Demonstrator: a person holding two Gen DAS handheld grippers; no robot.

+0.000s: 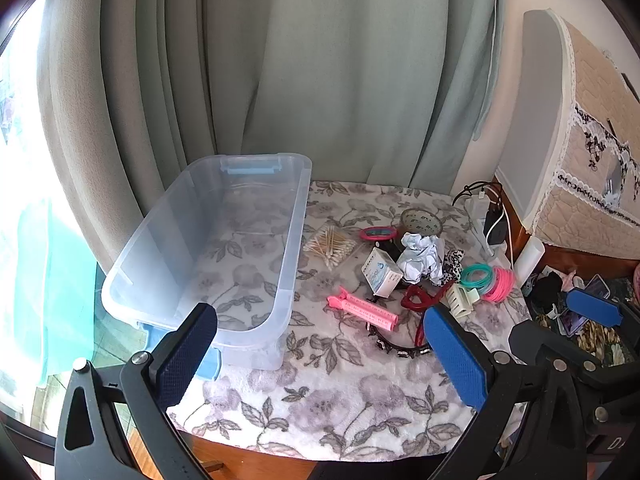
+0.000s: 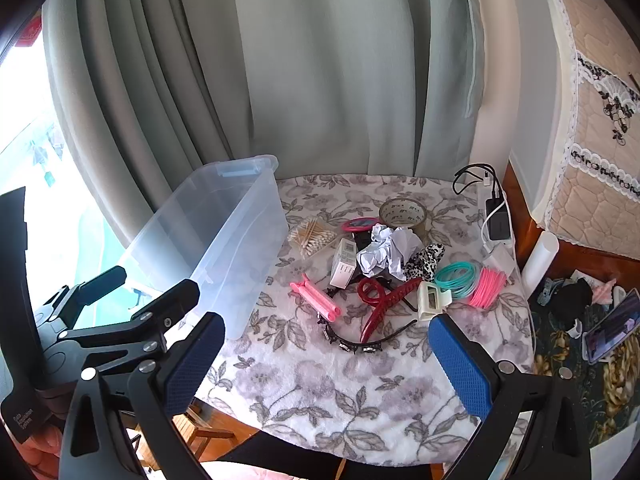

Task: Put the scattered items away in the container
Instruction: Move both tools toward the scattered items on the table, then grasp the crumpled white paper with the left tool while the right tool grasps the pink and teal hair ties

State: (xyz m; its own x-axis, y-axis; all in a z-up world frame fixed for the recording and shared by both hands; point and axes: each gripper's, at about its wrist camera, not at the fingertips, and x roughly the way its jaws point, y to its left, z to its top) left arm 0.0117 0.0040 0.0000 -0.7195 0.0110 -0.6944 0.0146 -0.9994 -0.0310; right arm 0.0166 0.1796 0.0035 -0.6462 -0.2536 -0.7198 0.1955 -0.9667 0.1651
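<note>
An empty clear plastic bin (image 1: 298, 240) stands on the left of the floral-clothed table (image 1: 340, 400). Right of it lie scattered cotton swabs (image 1: 330, 245), a pink clip (image 1: 362, 309), a white box (image 1: 381, 273), crumpled paper (image 1: 420, 256), a tape roll (image 1: 421, 222), a red claw clip (image 1: 420, 298), a black headband (image 1: 400, 346) and teal and pink bands (image 1: 486, 280). My left gripper (image 1: 320, 356) hangs open over the table's front, holding nothing. My right gripper (image 2: 328, 360) is open too, just short of the headband (image 2: 360, 346) and the red claw clip (image 2: 384, 300), beside the bin (image 2: 240, 240).
Grey-green curtains hang behind the table. A power strip with chargers and cables (image 2: 496, 220) lies at the table's back right edge. Beyond it are a padded headboard (image 2: 592, 160) and a phone (image 2: 608, 332) on a patterned cover. The table's near part is bare cloth.
</note>
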